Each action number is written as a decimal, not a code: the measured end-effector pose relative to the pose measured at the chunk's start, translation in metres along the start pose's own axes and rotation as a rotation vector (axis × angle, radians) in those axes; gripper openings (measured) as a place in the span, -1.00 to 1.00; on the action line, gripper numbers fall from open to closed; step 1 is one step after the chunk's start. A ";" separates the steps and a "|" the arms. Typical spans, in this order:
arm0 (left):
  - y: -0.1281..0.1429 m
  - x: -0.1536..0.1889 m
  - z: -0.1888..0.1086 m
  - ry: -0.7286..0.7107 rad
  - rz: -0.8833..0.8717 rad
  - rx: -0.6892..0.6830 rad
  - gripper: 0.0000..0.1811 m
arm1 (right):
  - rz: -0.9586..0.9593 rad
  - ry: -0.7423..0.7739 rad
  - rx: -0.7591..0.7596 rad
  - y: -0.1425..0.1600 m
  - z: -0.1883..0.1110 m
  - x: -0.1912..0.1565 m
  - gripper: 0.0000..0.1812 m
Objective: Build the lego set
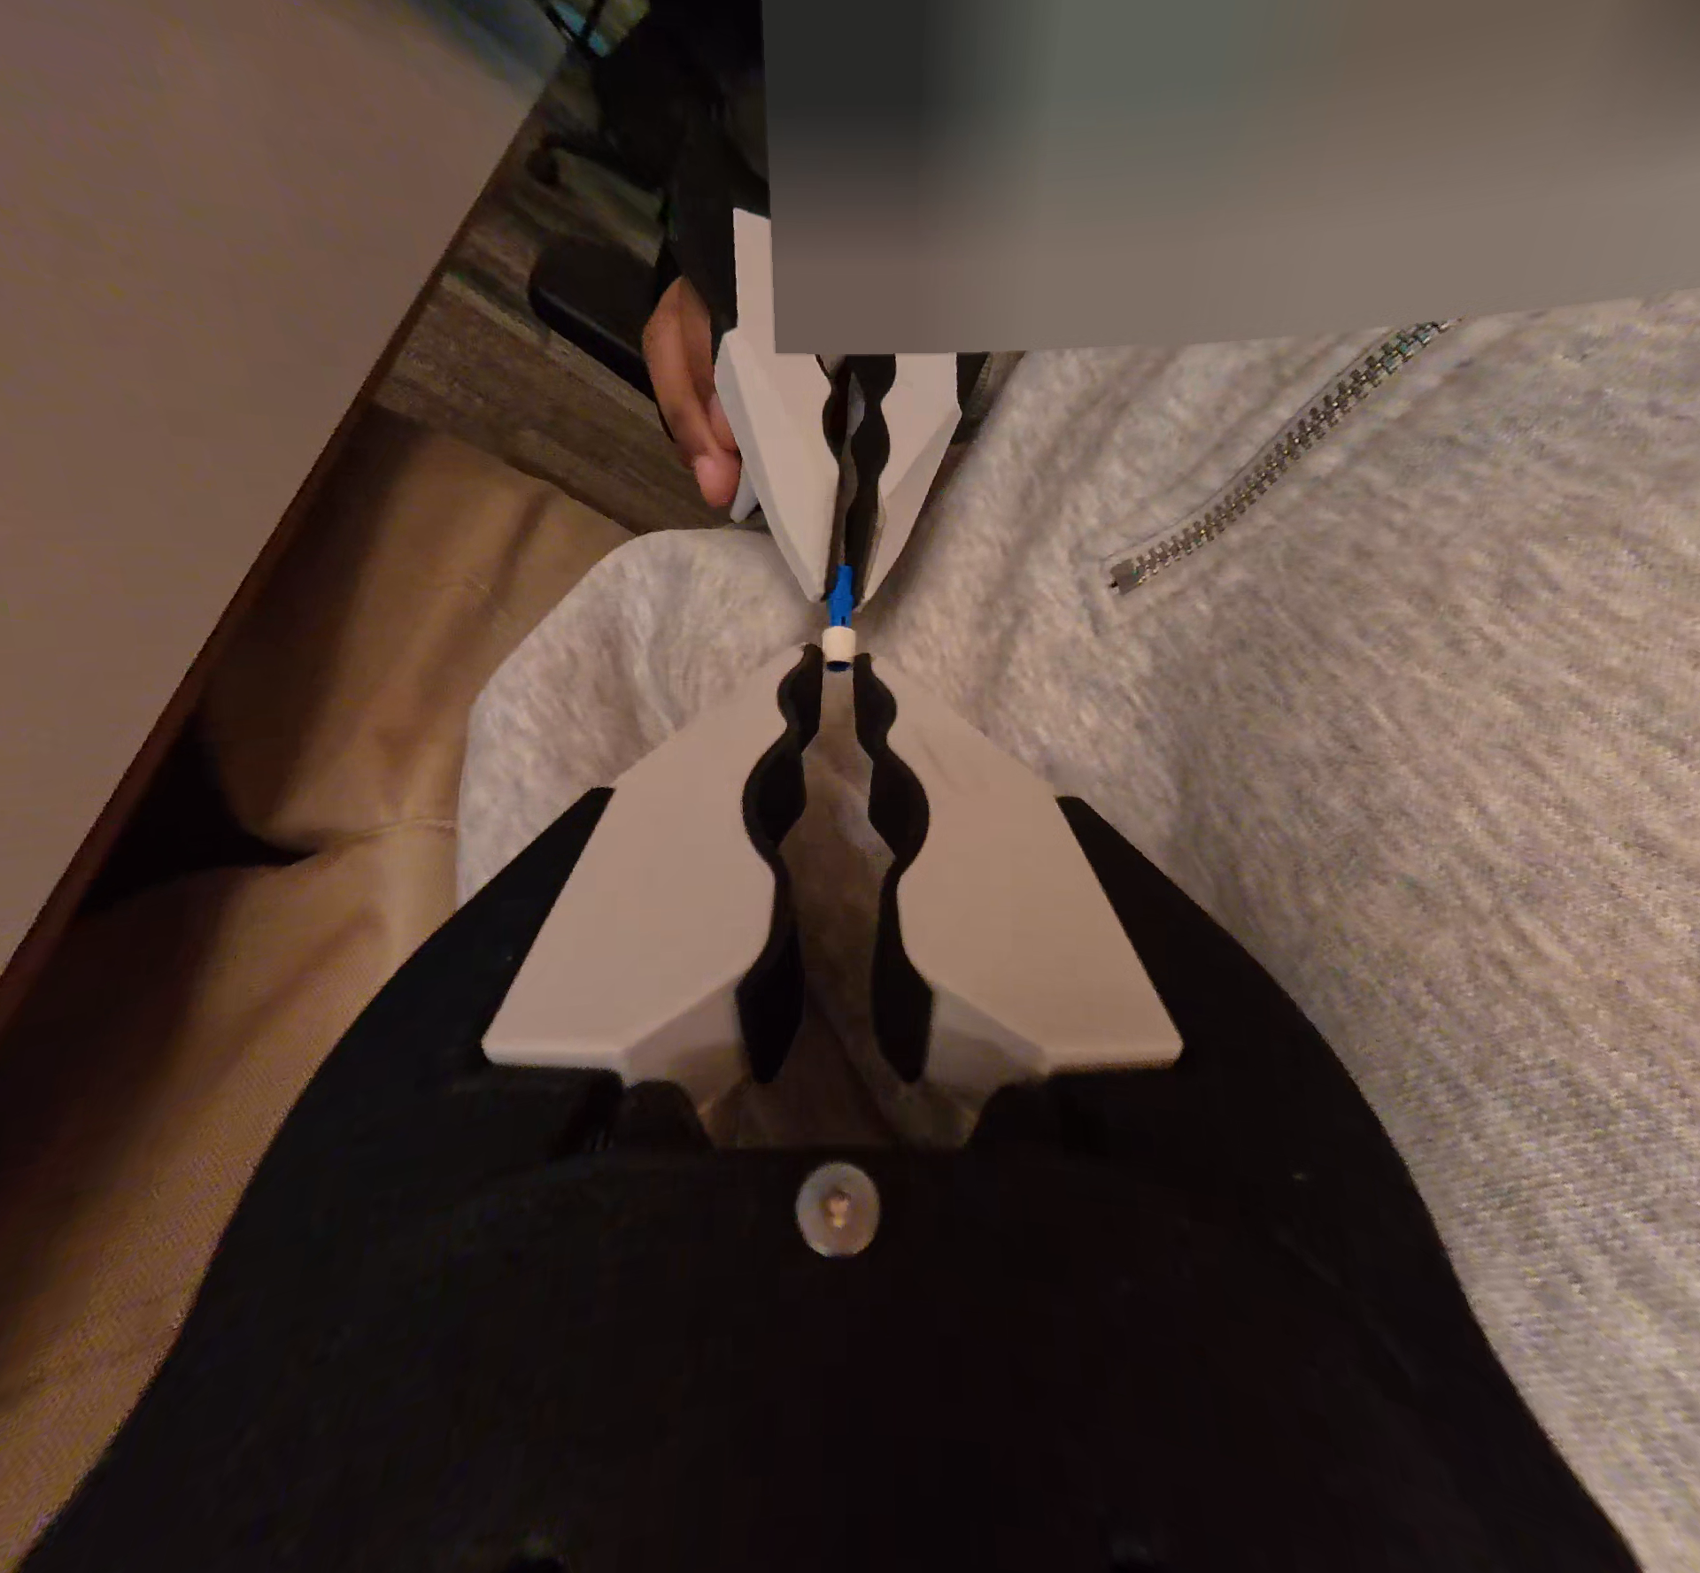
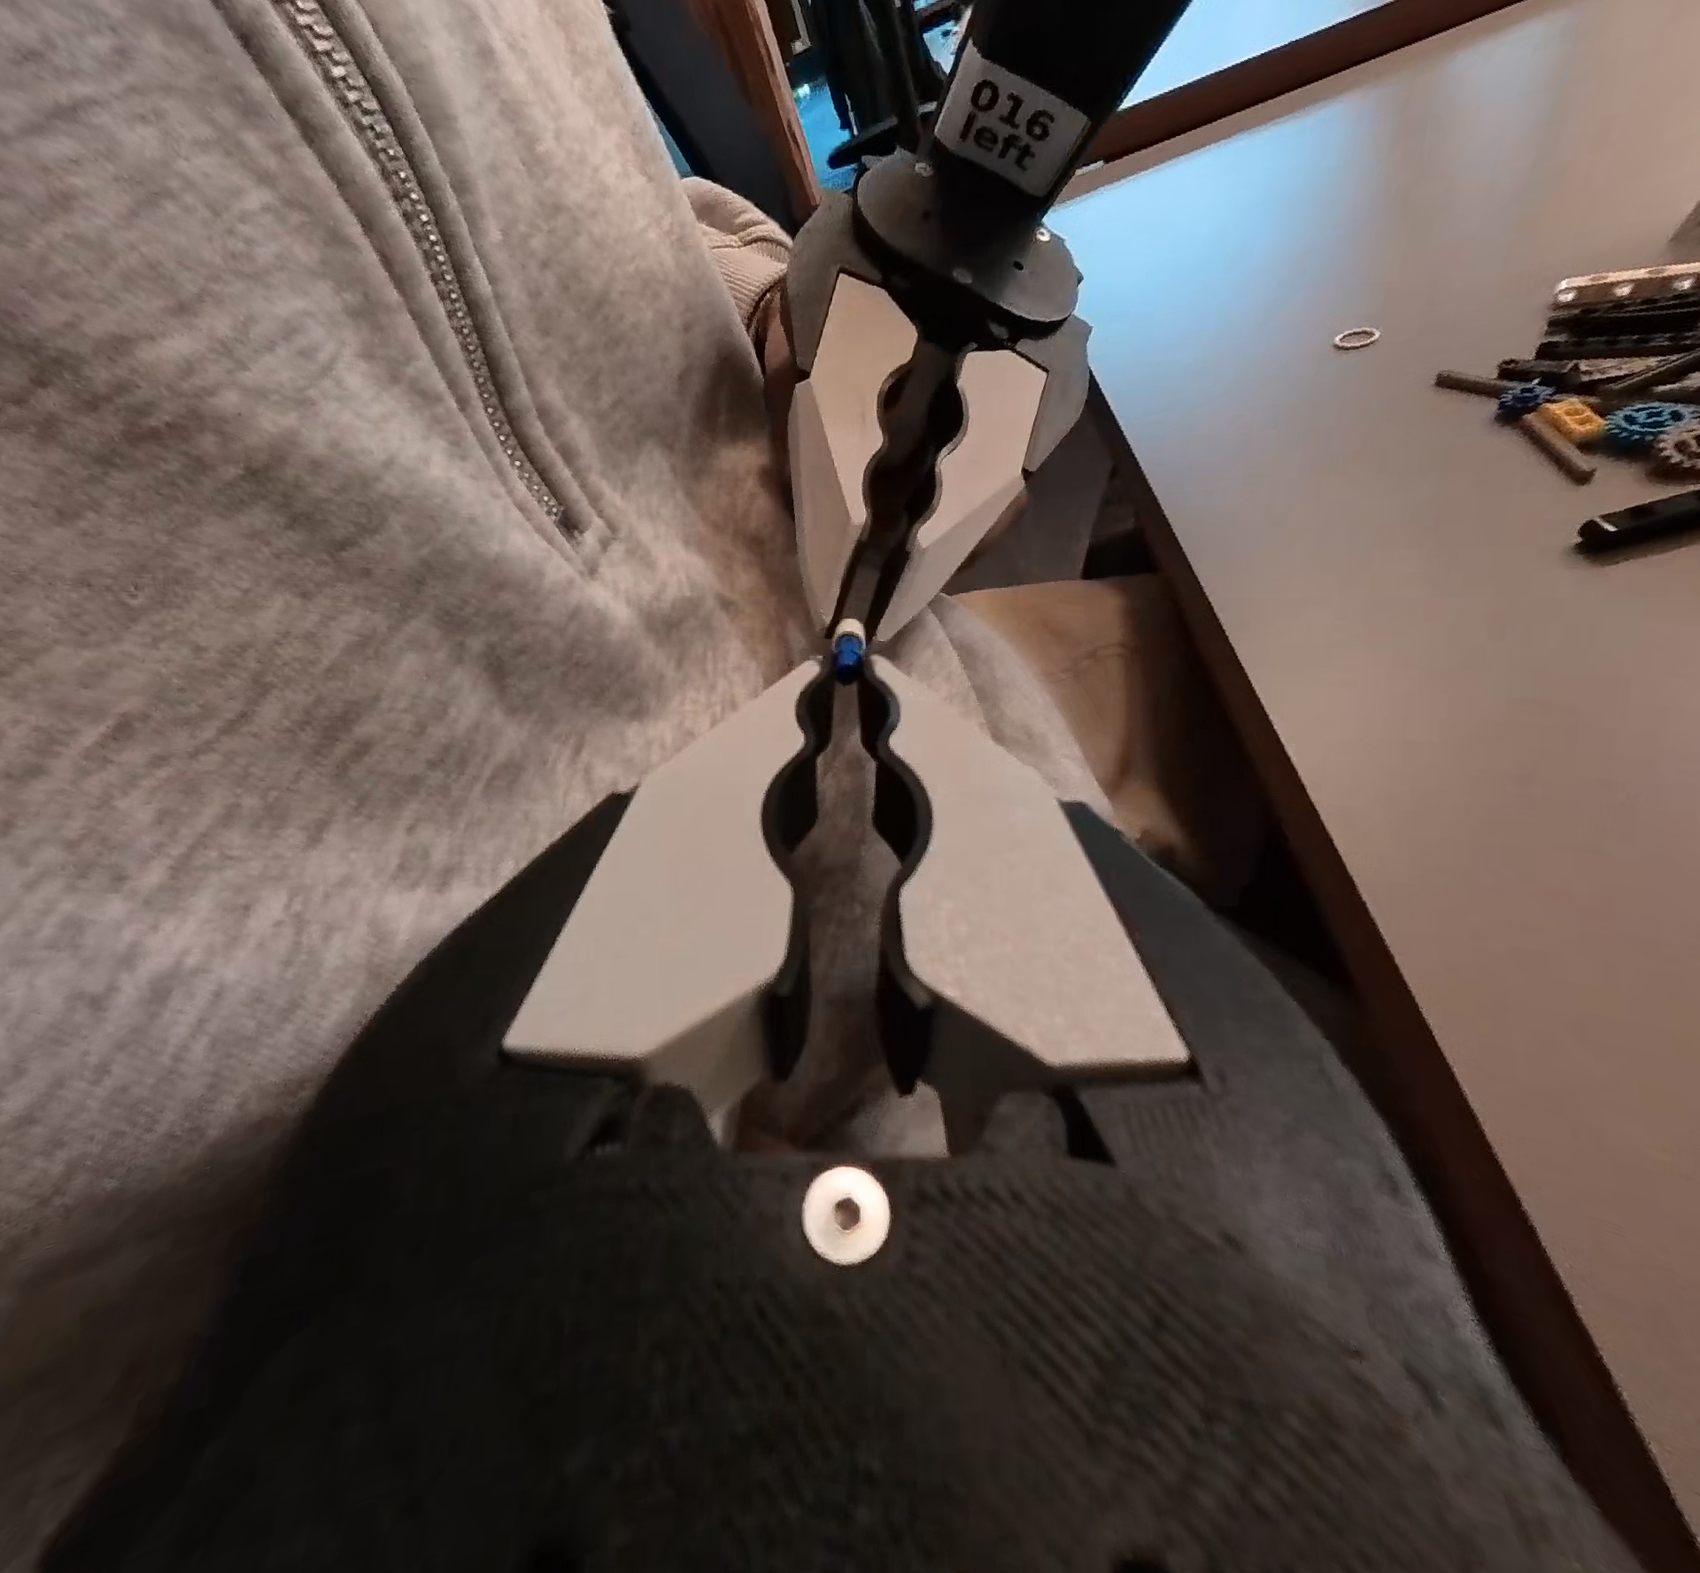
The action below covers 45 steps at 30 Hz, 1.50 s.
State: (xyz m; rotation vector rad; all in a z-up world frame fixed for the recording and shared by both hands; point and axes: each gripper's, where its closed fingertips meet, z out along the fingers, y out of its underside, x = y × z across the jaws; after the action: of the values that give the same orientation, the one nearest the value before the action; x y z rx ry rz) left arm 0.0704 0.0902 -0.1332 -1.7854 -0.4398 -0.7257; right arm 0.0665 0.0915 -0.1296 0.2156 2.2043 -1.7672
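My two grippers meet tip to tip in front of a grey zip hoodie [image 1: 1288, 701], off the table. My left gripper [image 1: 835, 662] is shut on a small white round bush [image 1: 837, 644]. My right gripper [image 1: 842, 589] comes from above in the left wrist view, shut on a small blue pin [image 1: 839, 605]. The pin's end touches the bush, in line with it. In the right wrist view my right gripper [image 2: 844, 675] holds the blue pin [image 2: 844, 661], and the left gripper [image 2: 854, 620] holds the white bush [image 2: 851, 635] above it.
The grey table [image 2: 1380, 609] runs along the right, with a wooden edge. On it at the far right lie a pile of loose parts with blue gears and black beams [image 2: 1610, 416], a small ring [image 2: 1359, 338] and a black beam [image 2: 1642, 517]. A hand [image 1: 690, 398] grips the right tool. My two grippers' fingertips are within a few centimetres of each other.
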 end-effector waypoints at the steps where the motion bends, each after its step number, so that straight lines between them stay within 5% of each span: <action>1: 0.000 0.000 0.000 0.004 -0.003 -0.001 -0.95 | 0.004 -0.006 -0.001 0.000 0.000 0.000 -0.97; 13: -0.001 0.007 -0.003 0.059 -0.134 0.176 -0.95 | 0.065 0.056 -0.029 0.013 0.010 -0.010 -0.97; 45: 0.003 0.003 0.001 0.001 -0.089 0.049 -0.94 | 0.112 0.108 0.030 0.009 0.002 -0.002 -0.97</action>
State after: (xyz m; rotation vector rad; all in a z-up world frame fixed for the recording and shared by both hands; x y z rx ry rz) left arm 0.0750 0.0898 -0.1330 -1.7280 -0.5347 -0.7716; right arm 0.0710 0.0912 -0.1375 0.4426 2.1935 -1.7669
